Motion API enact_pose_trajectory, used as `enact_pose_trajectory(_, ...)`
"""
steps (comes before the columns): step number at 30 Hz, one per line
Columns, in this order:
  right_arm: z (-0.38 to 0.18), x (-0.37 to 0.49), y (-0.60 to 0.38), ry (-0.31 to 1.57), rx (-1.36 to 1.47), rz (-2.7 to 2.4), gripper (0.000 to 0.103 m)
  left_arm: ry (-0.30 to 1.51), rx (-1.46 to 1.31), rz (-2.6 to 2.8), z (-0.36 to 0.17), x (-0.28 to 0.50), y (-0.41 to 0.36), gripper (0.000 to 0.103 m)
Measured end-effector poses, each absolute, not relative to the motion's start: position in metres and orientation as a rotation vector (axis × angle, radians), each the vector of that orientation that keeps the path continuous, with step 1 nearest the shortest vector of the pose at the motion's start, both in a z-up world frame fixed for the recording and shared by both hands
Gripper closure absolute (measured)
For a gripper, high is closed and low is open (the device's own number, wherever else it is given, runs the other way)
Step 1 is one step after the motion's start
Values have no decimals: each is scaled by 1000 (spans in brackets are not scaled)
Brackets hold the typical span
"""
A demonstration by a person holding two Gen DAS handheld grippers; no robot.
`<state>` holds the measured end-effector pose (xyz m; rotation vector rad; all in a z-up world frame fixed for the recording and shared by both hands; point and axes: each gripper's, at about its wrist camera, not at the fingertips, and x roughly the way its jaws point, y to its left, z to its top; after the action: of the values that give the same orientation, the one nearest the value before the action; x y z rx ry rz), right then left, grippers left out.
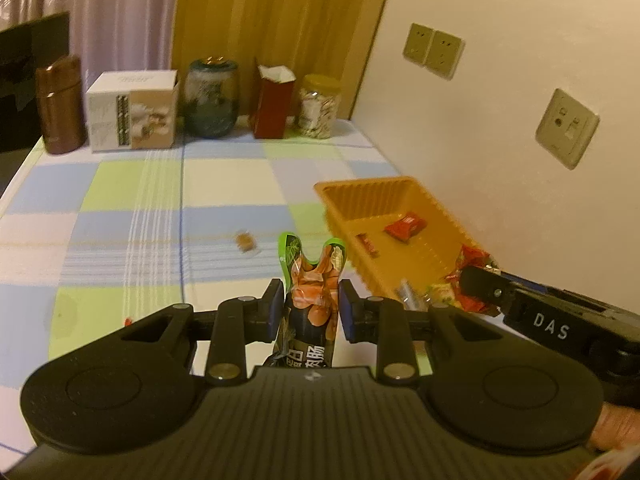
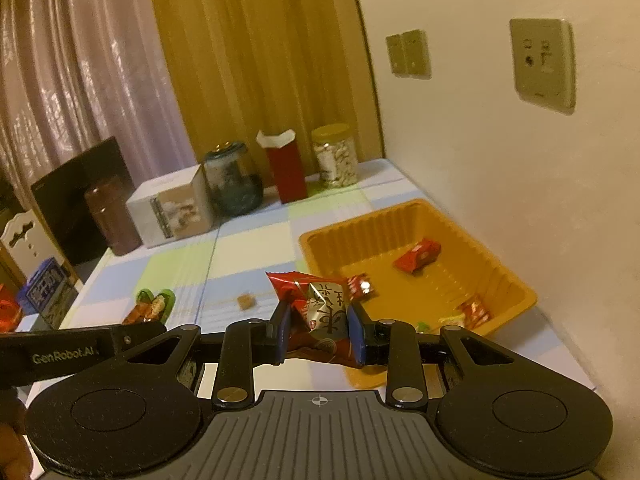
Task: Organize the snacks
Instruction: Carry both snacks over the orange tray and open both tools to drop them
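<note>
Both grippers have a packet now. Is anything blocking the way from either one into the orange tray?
Nothing visible. The right gripper, with the red packet, is at the orange tray's near rim. The left gripper, with the green-topped sausage packet, has only bare tablecloth before it.

The checked tablecloth [image 1: 132,216] lies open left of the orange tray [image 2: 516,292], bar one small brown candy [image 1: 245,241]. Jars and boxes [image 1: 212,100] line the far edge; the wall [image 1: 500,160] hems the tray's right.
</note>
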<state>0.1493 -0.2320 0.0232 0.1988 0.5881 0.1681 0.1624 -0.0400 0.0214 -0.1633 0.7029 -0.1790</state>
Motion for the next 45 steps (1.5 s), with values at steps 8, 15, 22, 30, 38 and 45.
enact_pose_trajectory(8,28,162,-265,575,217,102,72,695,-155,-236,31,187,-72,77)
enact_pose_trajectory(15,20,180,-295,604,207,55,72,718,-145,-301,26,216,-110,77)
enact_pose_trajectory(22,6,197,-314,635,204,39,72,745,-149,-335,15,240,-135,77)
enact_pose_trajectory(30,-2,211,-326,644,224,27,72,763,-151,-359,6,263,-149,77)
enact_pose_trajectory(38,-7,217,-334,643,243,13,72,780,-166,-372,-1,280,-158,77)
enact_pose_trajectory(45,-10,219,-338,647,249,5,72,781,-201,-395,-5,291,-166,77)
